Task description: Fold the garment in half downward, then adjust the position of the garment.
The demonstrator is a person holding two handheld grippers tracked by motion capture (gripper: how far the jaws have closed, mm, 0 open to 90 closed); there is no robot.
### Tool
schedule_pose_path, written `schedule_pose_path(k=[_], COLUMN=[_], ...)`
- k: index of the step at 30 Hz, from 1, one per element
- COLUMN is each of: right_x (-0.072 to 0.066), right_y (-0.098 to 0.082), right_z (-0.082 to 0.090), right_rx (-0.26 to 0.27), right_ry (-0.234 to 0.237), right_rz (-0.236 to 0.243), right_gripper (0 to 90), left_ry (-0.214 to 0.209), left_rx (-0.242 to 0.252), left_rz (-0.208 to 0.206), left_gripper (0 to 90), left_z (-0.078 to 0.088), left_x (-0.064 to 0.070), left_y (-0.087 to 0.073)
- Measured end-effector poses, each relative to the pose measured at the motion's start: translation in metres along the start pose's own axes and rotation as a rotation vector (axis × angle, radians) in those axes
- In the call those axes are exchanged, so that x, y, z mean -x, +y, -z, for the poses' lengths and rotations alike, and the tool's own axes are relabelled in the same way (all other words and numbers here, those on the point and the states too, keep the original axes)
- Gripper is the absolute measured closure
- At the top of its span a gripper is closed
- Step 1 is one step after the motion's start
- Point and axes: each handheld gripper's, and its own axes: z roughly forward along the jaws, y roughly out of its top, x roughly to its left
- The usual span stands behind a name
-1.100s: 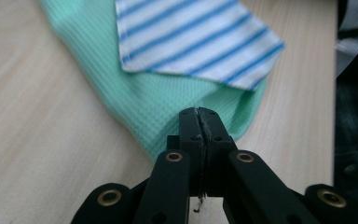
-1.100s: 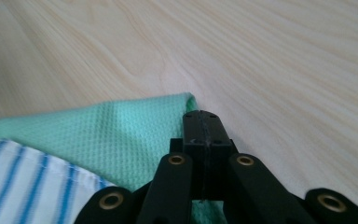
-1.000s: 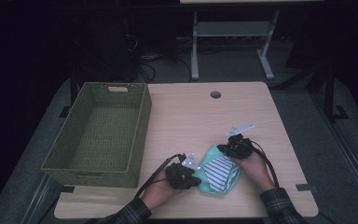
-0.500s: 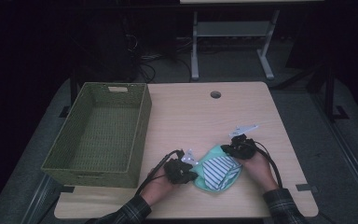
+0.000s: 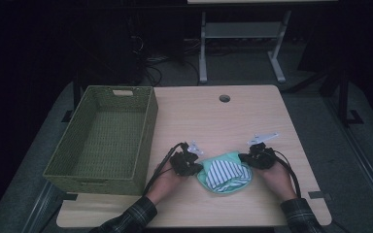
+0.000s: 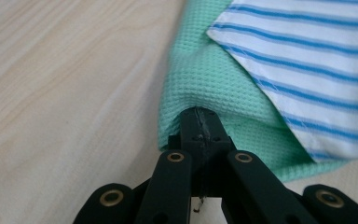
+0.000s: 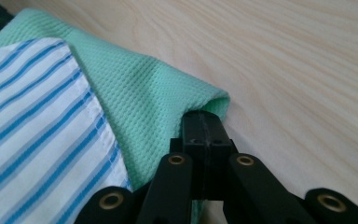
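Two hand-held grippers, both clamped shut, held low with jaws pointing inward toward each other.

The person's forearms, in dark plaid sleeves, enter from the bottom edge of the high view. The left hand (image 5: 167, 180) holds the left gripper (image 5: 197, 168), its black jaws pressed tightly together and aimed to the right. The right hand (image 5: 275, 178) holds the right gripper (image 5: 243, 158), its jaws likewise pressed together and aimed to the left. A grey plate rides atop each gripper, and a black cable trails back along each wrist.
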Motion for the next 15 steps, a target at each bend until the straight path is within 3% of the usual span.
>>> schedule_pose_path(k=[15], right_x=[-0.004], right_y=[-0.017], right_z=[0.016], right_rx=[-0.015], right_ry=[0.015], right_rz=[-0.016], right_gripper=[89.9], left_ry=[0.023], left_rx=[0.015], left_rz=[0.043], left_gripper=[89.8], left_z=[-0.012], left_x=[-0.022], left_y=[0.017])
